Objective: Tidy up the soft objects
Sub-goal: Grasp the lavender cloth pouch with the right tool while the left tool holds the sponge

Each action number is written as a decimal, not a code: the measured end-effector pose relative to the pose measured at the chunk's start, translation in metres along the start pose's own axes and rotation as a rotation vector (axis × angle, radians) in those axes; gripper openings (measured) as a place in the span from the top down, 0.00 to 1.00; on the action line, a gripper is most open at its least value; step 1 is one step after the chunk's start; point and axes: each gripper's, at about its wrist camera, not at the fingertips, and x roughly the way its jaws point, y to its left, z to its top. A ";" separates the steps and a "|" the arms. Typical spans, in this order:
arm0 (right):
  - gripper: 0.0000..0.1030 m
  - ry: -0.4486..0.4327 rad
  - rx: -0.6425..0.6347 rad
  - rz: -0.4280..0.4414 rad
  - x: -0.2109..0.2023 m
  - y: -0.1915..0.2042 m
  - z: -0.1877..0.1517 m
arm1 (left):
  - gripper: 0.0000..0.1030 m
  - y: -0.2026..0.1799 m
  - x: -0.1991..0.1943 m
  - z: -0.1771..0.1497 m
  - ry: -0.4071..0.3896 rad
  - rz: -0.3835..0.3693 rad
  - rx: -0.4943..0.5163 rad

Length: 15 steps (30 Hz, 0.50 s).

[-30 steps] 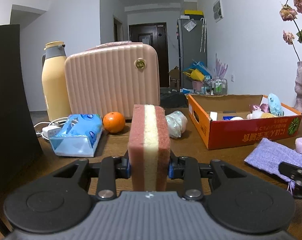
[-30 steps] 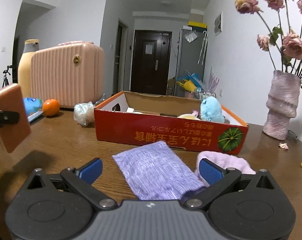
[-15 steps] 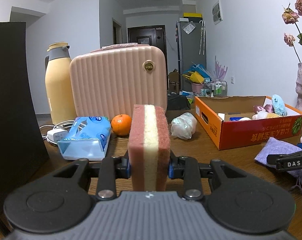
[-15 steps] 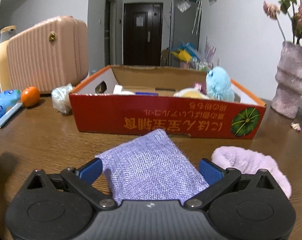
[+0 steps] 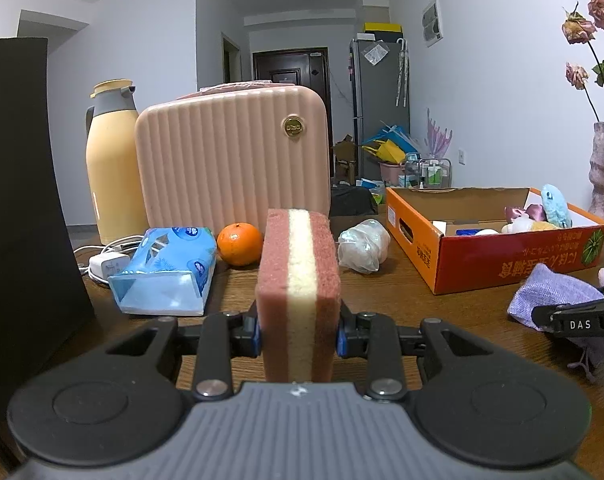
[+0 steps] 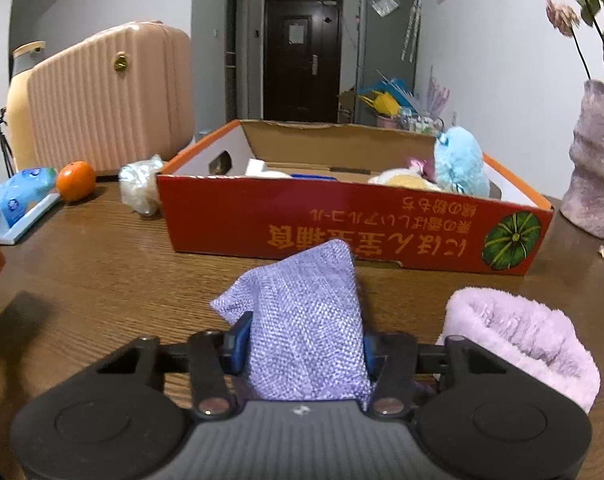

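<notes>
A pink-and-yellow sponge stands upright between the pads of my left gripper, which is shut on it above the wooden table. My right gripper has its jaws closing on a purple woven pouch; both blue pads press its sides and the cloth bunches up between them. In the left wrist view the same pouch shows at the right, with a black finger of the right gripper over it. Just beyond stands an orange cardboard box holding a blue plush toy and other soft items.
A fluffy lilac cloth lies right of the pouch. A pink suitcase, yellow thermos, blue tissue pack, orange and crumpled plastic bag crowd the left. A vase stands right; a black panel stands left.
My right gripper moved forward over the purple pouch and its jaws went from wide open to pinching it, bunching the cloth. The left gripper kept the sponge and barely moved.
</notes>
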 end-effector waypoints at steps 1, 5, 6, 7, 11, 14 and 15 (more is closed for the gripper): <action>0.56 -0.013 -0.007 0.000 -0.002 0.001 0.000 | 0.69 -0.001 0.000 0.000 -0.002 0.002 0.003; 0.57 -0.072 -0.027 -0.008 -0.013 0.004 -0.001 | 0.69 -0.008 -0.002 -0.003 -0.014 0.022 0.016; 0.57 -0.083 -0.026 -0.006 -0.016 0.004 -0.001 | 0.69 -0.010 -0.003 -0.003 -0.018 0.029 0.018; 0.57 -0.097 -0.021 -0.002 -0.019 0.004 0.000 | 0.69 -0.012 -0.003 -0.004 -0.023 0.036 0.021; 0.57 -0.142 -0.009 0.005 -0.029 0.002 0.004 | 0.69 -0.024 -0.008 -0.004 -0.040 0.042 0.016; 0.57 -0.162 0.007 0.023 -0.035 -0.002 0.007 | 0.69 -0.038 -0.010 -0.001 -0.044 0.045 0.008; 0.57 -0.172 0.014 0.030 -0.037 -0.004 0.008 | 0.69 -0.042 -0.010 -0.001 -0.043 0.045 0.003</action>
